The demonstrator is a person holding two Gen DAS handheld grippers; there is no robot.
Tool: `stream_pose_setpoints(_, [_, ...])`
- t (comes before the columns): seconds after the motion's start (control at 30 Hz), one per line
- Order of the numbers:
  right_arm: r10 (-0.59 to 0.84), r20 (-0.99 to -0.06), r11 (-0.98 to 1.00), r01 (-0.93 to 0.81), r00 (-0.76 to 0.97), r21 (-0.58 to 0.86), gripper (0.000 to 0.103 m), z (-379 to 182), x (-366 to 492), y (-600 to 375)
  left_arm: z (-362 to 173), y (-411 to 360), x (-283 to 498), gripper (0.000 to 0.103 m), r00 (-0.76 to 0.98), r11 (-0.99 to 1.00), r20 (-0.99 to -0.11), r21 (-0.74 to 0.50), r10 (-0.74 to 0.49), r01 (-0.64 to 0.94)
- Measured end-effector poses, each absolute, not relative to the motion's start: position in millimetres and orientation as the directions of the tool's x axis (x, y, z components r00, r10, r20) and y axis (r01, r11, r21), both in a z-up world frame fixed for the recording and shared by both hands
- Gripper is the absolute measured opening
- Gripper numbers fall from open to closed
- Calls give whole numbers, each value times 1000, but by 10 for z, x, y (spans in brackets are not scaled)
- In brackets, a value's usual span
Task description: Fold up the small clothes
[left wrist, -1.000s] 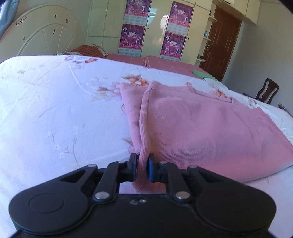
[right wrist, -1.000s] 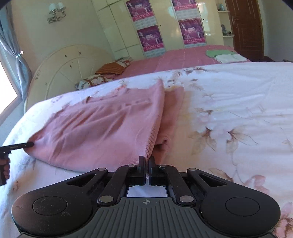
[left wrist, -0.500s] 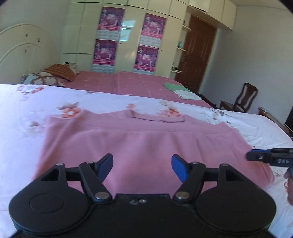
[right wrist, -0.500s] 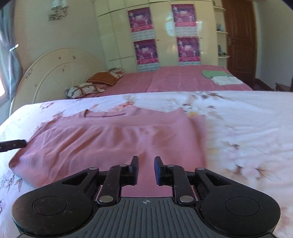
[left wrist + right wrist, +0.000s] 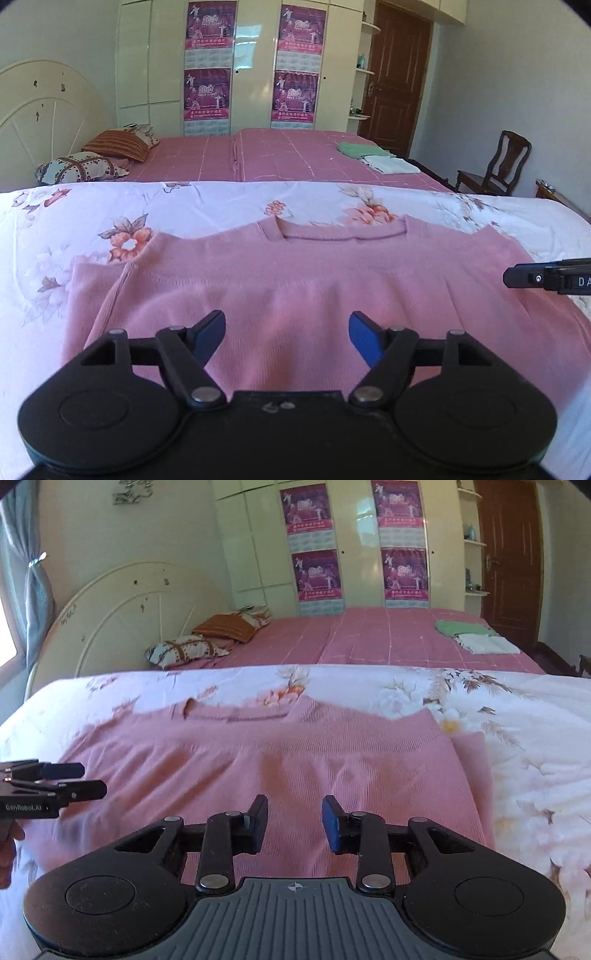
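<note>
Both grippers have let go of the pink sweater (image 5: 295, 280) and drawn back; left gripper (image 5: 287, 334) spread wide, right gripper (image 5: 294, 823) partly spread, both empty; soft and floppy, it lies on the floral bedspread (image 5: 74, 214) at twelve o'clock; I'd pinch its side edges.

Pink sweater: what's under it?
The pink sweater lies on the floral sheet, which shows all round it. What lies beneath its folded layers is covered.
</note>
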State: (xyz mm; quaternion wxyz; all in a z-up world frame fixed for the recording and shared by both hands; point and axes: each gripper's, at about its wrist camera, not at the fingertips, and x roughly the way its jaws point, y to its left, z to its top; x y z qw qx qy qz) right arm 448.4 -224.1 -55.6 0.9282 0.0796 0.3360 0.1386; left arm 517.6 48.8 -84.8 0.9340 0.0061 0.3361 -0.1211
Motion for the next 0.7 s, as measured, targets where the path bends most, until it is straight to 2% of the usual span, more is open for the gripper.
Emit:
stream_pose_setpoints(0.1, [324,-618,945,-217,717,245,32,-580,4875,-2057,-883,483,5511,69,741,978,-642,-82,-199,192])
stream_pose_setpoints(0.27, [284,-647,956,-259,708,137,32,-789,5125,-1889,-1044,469,5656,74,735,980,-657,-31,-167,195])
stream_pose_setpoints(0.57, [265,-647,964,-197,715,178,32,-868,5064,-2358,-1074,527,5592,77,749,979,-642,-11,-164,205])
stream_pose_setpoints(0.6, [259,-652,966,-201,713,164,32,-846,5060,-2343,-1041,511,5584,74,747,981,-648,-2,-150,195])
stream_pose_setpoints(0.63, [251,-656,968,-198,712,156,33,-806,5042,-2333,-976,478,5546,66,749,981,-648,11,-139,191])
stream_pose_setpoints(0.7, [264,-641,964,-204,721,167,33,-680,4937,-2336,-814,373,5356,64,782,976,-606,39,-148,215])
